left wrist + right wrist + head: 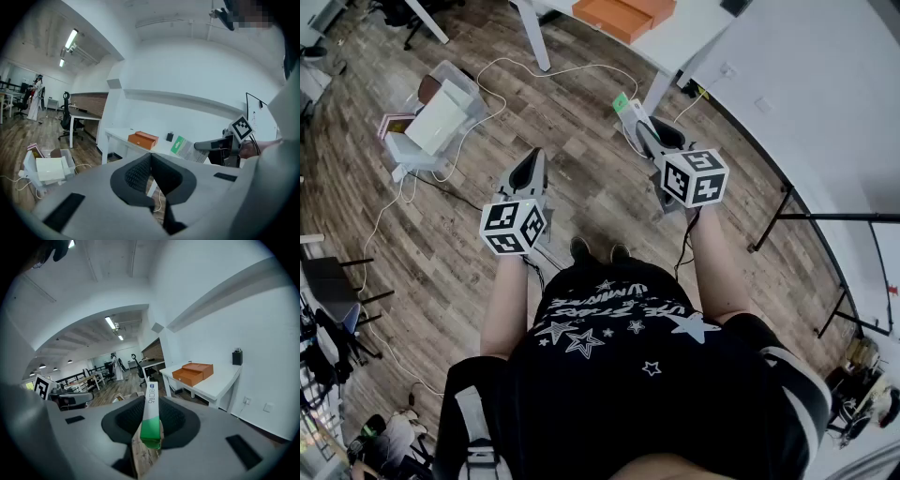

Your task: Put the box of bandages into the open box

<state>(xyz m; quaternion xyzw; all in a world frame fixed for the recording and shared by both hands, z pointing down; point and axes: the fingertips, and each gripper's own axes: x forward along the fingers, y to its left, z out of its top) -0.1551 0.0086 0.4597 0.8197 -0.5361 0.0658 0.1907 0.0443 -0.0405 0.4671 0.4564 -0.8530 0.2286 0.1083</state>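
My right gripper [636, 127] is shut on the box of bandages [624, 106], a slim white carton with a green end. In the right gripper view the carton [151, 414] stands on edge between the jaws and sticks out ahead. An orange open box [623, 14] lies on the white table [689, 33] beyond the gripper; it also shows as the orange box [192, 372] ahead and to the right. My left gripper [530, 171] hangs over the wooden floor with its jaws shut and nothing between them [151, 172]. From there I see the carton [185, 147] off to the right.
A clear bin of white boxes [439, 114] stands on the floor at the left, with white cables [492, 80] trailing round it. A white wall [825, 103] and a black frame [797, 220] close the right side. Desks and chairs [70, 119] stand further off.
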